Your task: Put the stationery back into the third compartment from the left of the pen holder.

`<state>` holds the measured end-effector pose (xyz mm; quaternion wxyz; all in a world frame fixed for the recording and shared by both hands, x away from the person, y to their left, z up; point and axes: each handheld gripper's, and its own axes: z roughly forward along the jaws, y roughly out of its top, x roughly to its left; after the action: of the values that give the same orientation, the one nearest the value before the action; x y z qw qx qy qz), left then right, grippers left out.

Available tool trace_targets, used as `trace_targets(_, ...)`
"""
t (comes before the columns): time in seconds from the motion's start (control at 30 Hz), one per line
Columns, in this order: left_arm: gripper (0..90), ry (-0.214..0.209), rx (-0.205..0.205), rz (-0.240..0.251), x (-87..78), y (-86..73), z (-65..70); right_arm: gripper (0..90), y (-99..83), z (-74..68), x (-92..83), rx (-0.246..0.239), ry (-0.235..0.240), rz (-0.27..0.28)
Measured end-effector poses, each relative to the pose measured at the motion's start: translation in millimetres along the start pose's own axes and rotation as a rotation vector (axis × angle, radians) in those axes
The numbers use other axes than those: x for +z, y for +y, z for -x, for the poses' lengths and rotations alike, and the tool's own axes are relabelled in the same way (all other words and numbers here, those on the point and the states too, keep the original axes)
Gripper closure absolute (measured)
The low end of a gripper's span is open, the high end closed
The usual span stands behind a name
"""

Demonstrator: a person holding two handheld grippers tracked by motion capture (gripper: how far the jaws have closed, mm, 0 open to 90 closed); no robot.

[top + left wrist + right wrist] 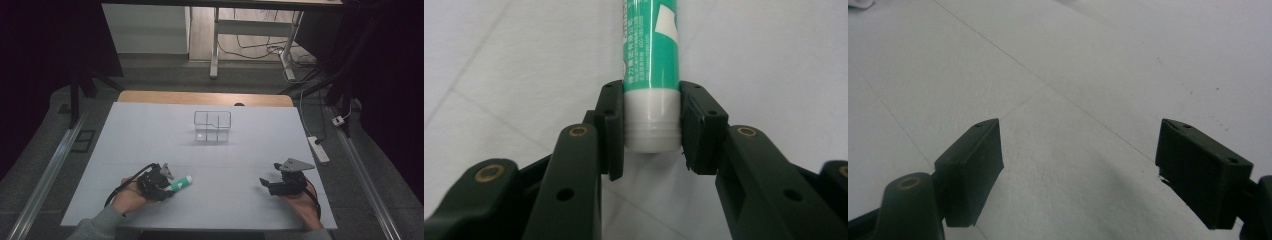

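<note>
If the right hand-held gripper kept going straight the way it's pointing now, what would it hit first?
Probably nothing soon. The right hand-held gripper points left across the white table, jaws open, with bare surface ahead in its own view. Farther along that line sit the glue stick and the left hand-held gripper, though depth is hard to judge.

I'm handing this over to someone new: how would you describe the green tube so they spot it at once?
Start at the white table and look at its near left part, where the left hand-held gripper is. The tube sits between its jaws, gripped at its white end. It is the one green thing on the table; the clear box stands farther back, near the middle.
</note>
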<state>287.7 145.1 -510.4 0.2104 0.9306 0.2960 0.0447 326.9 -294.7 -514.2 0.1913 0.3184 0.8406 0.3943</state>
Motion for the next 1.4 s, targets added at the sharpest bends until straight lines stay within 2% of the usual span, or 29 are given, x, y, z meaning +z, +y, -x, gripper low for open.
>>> trace_targets(0.2,64.3,-0.019,-0.036,0.085,-11.0,-2.6,-8.6,19.8,0.9,-0.9,-1.0,-0.007,0.000,0.011)
trace_targets(0.4,64.3,-0.079,-0.075,0.157,-18.4,-4.3,-21.4,20.8,1.5,-5.6,-1.5,-0.040,-0.009,0.032)
trace_targets(0.43,64.2,-0.087,-0.082,0.169,-19.2,-4.3,-23.6,20.8,1.7,-6.6,-1.5,-0.047,-0.022,0.029)
trace_targets(0.47,64.2,-0.095,-0.091,0.180,-19.8,-4.3,-25.1,20.8,1.8,-6.7,-1.1,-0.051,-0.012,0.031)
trace_targets(0.53,64.2,-0.107,-0.102,0.195,-20.5,-3.7,-27.3,20.7,2.3,-7.7,-1.2,-0.055,-0.023,0.030)
trace_targets(0.6,64.2,-0.119,-0.113,0.209,-20.8,-2.5,-28.1,20.6,2.8,-8.2,-1.2,-0.052,-0.015,0.042)
trace_targets(0.7,64.2,-0.127,-0.113,0.221,-21.3,0.5,-28.4,20.4,4.4,-10.3,-1.5,-0.056,-0.018,0.046)
trace_targets(0.77,64.2,-0.126,-0.112,0.225,-21.2,3.4,-27.7,20.1,5.9,-12.5,-1.8,-0.070,-0.028,0.043)
trace_targets(0.97,64.2,-0.114,-0.091,0.215,-18.5,13.7,-24.9,20.4,13.1,-20.4,-1.4,-0.091,-0.008,0.052)
trace_targets(1.4,64.2,-0.040,0.006,0.171,-12.0,43.2,-12.2,20.5,27.3,-37.4,7.6,-0.136,0.032,0.053)
